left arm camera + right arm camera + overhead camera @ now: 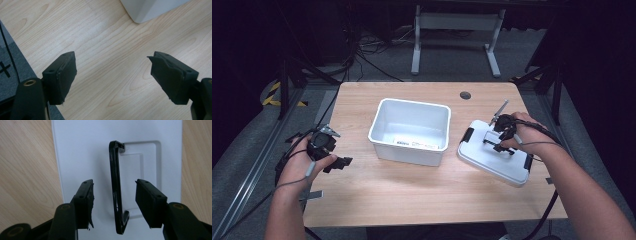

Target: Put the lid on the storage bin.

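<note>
Right tool [113, 195]: its jaws stood apart, one on each side of the black handle [115, 187] of the white lid [82, 157]; a gap showed between each pad and the handle, so nothing was clamped.
Right tool, high view [502, 137]: it hung over the lid [492, 160], which lay flat on the right side of the counter [422, 195], just right of the bin.
Left tool [112, 77]: its jaws stood wide apart above bare wood, holding and touching nothing.
Left tool, high view [334, 160]: it sat in the person's left hand [304, 162] near the counter's left edge, well apart from the bin.
Bin [409, 131]: a white plastic storage bin stood open near the counter's middle, with a label strip on its floor.
Right gripper view: it showed the handle raised off the lid, standing over a rectangular recess, with its ends hooked into the lid.
Left gripper view: it showed a white corner of the bin [150, 10] at the far edge and the counter's edge with dark floor [7, 62] beyond.
High view: it showed black latches on the lid's ends, a round grommet [465, 95] at the far edge of the counter, and cables trailing from both tools.
</note>
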Demonstrator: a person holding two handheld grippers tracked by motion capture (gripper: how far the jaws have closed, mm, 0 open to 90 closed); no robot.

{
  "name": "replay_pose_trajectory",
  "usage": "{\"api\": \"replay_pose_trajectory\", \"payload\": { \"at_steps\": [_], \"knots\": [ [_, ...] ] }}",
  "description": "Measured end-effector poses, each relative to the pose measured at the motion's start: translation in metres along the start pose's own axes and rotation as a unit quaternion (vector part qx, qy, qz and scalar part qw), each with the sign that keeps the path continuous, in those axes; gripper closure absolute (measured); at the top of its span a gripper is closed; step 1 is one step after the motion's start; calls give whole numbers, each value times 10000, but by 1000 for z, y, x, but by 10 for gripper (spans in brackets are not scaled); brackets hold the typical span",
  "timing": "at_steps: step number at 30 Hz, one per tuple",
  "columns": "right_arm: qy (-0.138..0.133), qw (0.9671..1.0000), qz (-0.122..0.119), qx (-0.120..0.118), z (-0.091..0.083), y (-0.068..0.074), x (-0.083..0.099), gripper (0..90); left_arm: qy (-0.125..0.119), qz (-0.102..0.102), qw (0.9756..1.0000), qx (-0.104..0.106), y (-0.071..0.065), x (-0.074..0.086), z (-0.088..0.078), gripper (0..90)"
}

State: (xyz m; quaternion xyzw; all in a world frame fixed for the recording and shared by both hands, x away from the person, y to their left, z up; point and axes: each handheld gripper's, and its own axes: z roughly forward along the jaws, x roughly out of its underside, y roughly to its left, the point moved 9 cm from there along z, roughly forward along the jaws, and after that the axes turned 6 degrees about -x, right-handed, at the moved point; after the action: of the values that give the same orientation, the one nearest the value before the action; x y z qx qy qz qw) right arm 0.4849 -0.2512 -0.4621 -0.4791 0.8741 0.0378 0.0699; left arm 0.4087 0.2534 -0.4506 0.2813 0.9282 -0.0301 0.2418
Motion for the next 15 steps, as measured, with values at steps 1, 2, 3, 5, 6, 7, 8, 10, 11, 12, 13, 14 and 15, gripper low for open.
{"api": "replay_pose_trajectory", "payload": {
  "at_steps": [1, 2, 3, 5, 6, 7, 8, 10, 11, 12, 13, 14, 15],
  "knots": [
    [34, 10000, -2, -19, 3, -1, 0, 498, 7, 20, 10000, -12, 0, 0, 0, 212],
    [69, 10000, -7, -18, 6, -2, 0, 505, 7, 20, 10000, -12, 0, 0, 0, 212],
    [69, 10000, -7, -18, 6, -2, 0, 505, 10, 48, 10000, -14, 0, 0, 0, 212],
    [158, 9999, -23, 2, 11, -3, 1, 533, 15, 17, 10000, 6, 0, 0, 1, 211],
    [193, 9998, -37, 0, 13, -4, 1, 541, -1, 9, 10000, -1, 0, 0, 1, 211],
    [240, 9997, -23, 0, 16, -4, 1, 557, -6, 6, 10000, -2, 0, 0, 1, 211],
    [288, 9996, -32, 28, 18, -6, 1, 581, -1, 5, 10000, -4, 0, 0, 1, 211],
    [375, 9992, -64, 90, 21, -8, 1, 617, 2, 4, 10000, 2, 0, 0, 1, 210],
    [406, 9991, -51, 88, 22, -8, 0, 643, 4, 17, 10000, -2, 1, 0, 1, 210],
    [452, 9989, -26, 86, 23, -9, 1, 654, 5, 13, 10000, 8, 1, 0, 1, 210],
    [485, 9988, -47, 88, 25, -10, 1, 676, 4, 10, 10000, 4, 1, 0, 1, 210],
    [502, 9987, -31, 124, 25, -11, 1, 699, 3, 7, 10000, 2, 1, 0, 2, 210],
    [546, 9984, 0, 116, 26, -11, 2, 733, 14, 12, 10000, -1, 1, 0, 2, 210]
  ]
}}
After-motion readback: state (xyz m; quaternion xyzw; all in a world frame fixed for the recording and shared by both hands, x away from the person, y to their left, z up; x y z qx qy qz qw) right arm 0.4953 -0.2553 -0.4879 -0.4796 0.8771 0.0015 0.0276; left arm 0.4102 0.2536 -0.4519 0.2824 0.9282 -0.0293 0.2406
